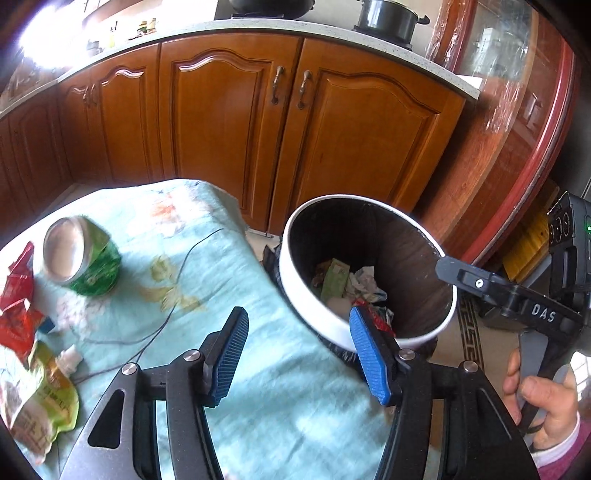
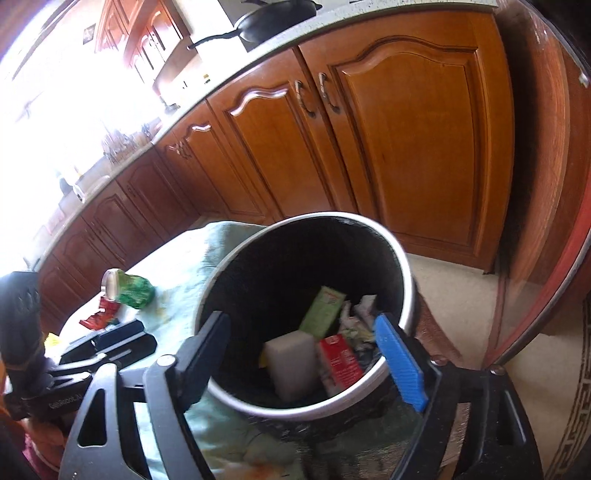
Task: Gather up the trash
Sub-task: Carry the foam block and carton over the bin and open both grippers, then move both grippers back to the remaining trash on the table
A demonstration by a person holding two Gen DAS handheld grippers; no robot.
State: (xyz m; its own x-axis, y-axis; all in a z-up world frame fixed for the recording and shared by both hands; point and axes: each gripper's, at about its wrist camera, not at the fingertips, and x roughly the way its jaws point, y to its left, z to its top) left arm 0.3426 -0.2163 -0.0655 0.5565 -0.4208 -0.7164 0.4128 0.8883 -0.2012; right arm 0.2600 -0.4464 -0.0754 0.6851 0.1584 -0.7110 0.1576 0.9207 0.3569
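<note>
A round trash bin (image 1: 314,314) with a white rim and black inside stands beside a table with a light blue cloth (image 1: 229,280). It holds several pieces of trash; the right wrist view shows a green carton (image 2: 322,308), a white block (image 2: 291,363) and a red carton (image 2: 340,362). On the cloth lie a crushed green can (image 1: 86,260), a red wrapper (image 1: 16,295) and a yellow-green pouch (image 1: 40,402). My left gripper (image 1: 295,354) is open and empty over the cloth's right edge. My right gripper (image 2: 303,354) is open and empty above the bin (image 2: 402,280).
Wooden cabinets (image 1: 258,122) stand behind under a countertop with pots (image 1: 388,18). A glass-fronted wooden cabinet (image 1: 517,122) is at the right. A thin dark cord (image 1: 173,295) lies across the cloth. The right gripper also shows in the left wrist view (image 1: 443,267).
</note>
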